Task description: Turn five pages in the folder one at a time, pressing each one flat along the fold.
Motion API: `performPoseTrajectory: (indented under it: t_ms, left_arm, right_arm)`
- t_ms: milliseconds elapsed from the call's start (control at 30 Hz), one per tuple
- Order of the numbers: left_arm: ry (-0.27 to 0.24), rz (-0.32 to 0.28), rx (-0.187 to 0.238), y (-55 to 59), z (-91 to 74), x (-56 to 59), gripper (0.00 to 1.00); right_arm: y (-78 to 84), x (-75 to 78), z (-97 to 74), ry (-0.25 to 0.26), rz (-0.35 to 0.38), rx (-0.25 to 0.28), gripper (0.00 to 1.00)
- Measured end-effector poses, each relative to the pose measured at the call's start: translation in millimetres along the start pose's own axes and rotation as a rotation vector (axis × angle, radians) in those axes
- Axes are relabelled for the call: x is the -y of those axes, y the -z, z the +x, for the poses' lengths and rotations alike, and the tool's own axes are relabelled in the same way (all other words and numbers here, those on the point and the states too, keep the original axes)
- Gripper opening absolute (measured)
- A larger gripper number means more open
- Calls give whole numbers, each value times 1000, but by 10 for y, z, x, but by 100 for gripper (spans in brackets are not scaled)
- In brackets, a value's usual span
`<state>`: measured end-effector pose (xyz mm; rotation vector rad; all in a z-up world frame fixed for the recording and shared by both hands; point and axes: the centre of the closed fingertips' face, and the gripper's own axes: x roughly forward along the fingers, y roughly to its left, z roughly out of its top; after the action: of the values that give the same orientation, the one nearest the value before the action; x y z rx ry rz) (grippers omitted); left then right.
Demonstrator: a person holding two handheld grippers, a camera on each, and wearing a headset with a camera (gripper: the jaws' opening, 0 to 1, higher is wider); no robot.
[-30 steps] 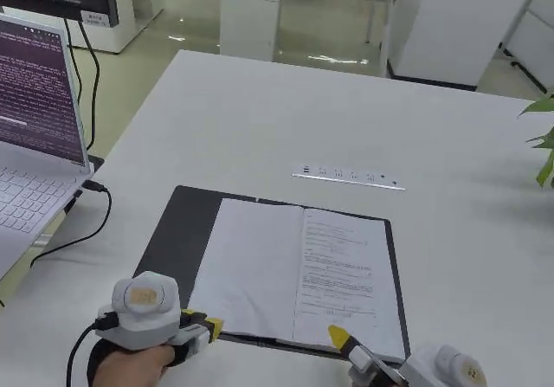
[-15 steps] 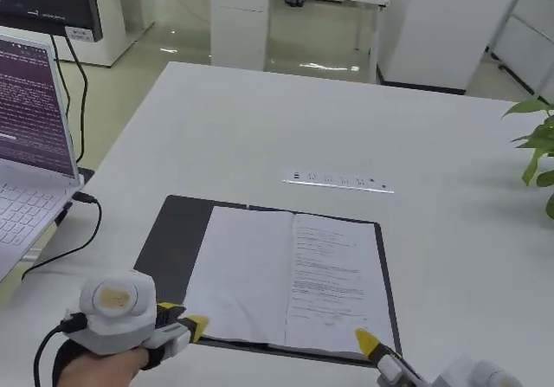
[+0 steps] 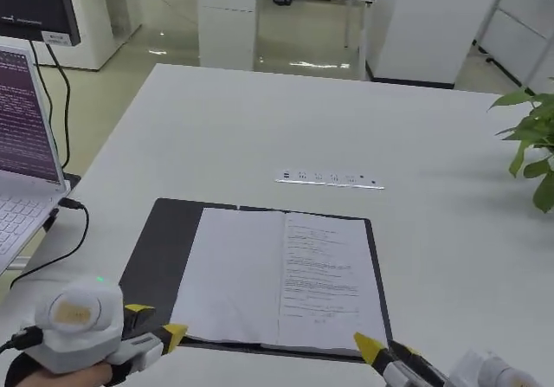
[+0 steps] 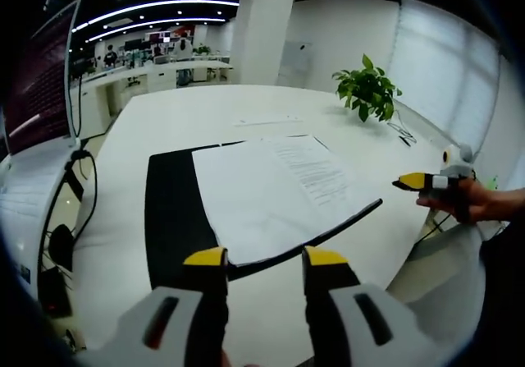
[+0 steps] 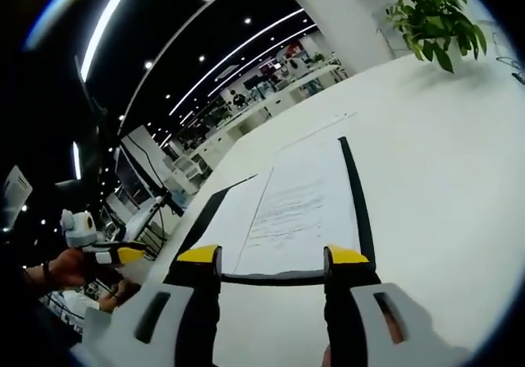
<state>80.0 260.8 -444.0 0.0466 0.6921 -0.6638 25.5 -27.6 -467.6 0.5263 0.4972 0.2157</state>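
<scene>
The black folder (image 3: 156, 248) lies open on the white table, with a blank white page (image 3: 229, 274) on the left and a printed page (image 3: 325, 274) on the right, both flat. My left gripper (image 3: 158, 319) hovers open at the folder's near left corner; its yellow-tipped jaws (image 4: 264, 260) frame the folder (image 4: 172, 211) with nothing between them. At the near right corner my right gripper (image 3: 385, 350) is also open. In its own view the jaws (image 5: 272, 256) straddle the folder's near edge (image 5: 283, 278) without touching the printed page (image 5: 295, 207).
An open laptop (image 3: 17, 170) with a black cable (image 3: 61, 240) stands at the left. A flush socket strip (image 3: 329, 179) lies beyond the folder. A green plant (image 3: 528, 136) sits at the right edge. The table's near edge runs just under both grippers.
The head camera has swung right and down. Relative to the folder, my right gripper has drawn back from the printed page to the near right corner. The pages have not moved.
</scene>
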Motion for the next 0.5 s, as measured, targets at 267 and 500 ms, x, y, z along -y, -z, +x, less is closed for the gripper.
performPoseTrajectory:
  t_ms: [267,500]
  left_arm:
    - [13,39,7,36,-144,17,40]
    - [11,48,19,-14,-162,62,50]
  right_arm:
    - [-28,-30,-139,1,-88,-11,57]
    - [-33,-12,-202,0,-180,-48,60]
